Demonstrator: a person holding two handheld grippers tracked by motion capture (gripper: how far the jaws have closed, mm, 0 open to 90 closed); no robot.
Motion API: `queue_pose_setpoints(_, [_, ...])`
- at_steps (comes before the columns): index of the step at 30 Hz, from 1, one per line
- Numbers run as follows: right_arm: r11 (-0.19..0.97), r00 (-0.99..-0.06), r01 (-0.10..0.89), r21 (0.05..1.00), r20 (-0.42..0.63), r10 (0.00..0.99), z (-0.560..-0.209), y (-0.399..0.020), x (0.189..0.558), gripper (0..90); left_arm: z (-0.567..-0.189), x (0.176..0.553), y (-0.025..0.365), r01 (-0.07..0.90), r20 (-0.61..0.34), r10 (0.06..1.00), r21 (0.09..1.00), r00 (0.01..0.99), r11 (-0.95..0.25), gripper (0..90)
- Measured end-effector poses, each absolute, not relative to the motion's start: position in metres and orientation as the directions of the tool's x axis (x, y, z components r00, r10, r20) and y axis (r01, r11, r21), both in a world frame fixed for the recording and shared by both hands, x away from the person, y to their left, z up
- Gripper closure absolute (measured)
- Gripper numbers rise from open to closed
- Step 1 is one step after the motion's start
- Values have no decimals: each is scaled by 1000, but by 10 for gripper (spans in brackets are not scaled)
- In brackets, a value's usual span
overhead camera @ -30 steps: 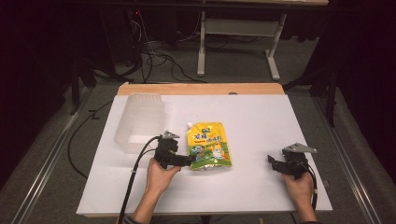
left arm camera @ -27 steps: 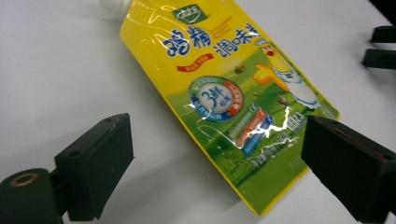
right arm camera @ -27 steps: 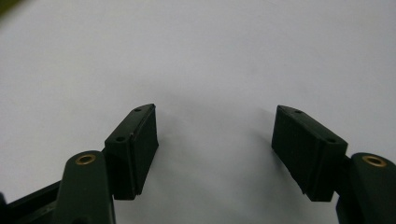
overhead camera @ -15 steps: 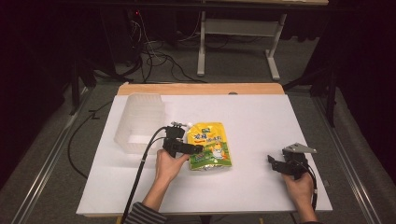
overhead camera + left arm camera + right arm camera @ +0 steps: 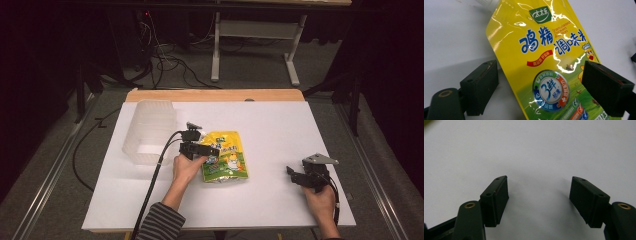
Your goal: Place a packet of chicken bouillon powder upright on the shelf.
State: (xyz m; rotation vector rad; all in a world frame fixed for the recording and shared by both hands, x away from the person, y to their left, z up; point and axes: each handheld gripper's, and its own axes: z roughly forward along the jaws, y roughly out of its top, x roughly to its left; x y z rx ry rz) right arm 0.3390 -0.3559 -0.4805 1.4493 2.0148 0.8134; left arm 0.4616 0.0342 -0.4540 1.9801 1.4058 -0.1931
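Your left gripper stood wide, jaws just narrowing slightly, straddling the yellow seasoning pouch without pressing it, pouch lying flat mid-tabletop beside the clear tub, your right gripper gaped empty near the tabletop's right edge.

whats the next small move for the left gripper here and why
Probably close the left gripper on the yellow pouch. Its jaws stand open astride the pouch's edge, pads not yet pressing, while the pouch lies flat on the white table.
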Motion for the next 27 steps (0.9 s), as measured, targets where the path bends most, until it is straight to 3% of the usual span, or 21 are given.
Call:
queue_pose_setpoints(11, [246,-289,640,728,-68,955,-481,-356,339,317,-463,471,31,902,-593,718,415,365,-117,139])
queue_pose_setpoints(17, [246,-289,640,728,-68,955,-481,-356,339,317,-465,472,30,899,-598,712,423,369,-111,153])
queue_pose_setpoints(27, [242,-287,642,728,-64,956,-481,-356,339,316,-466,473,33,896,-586,721,430,369,-108,289])
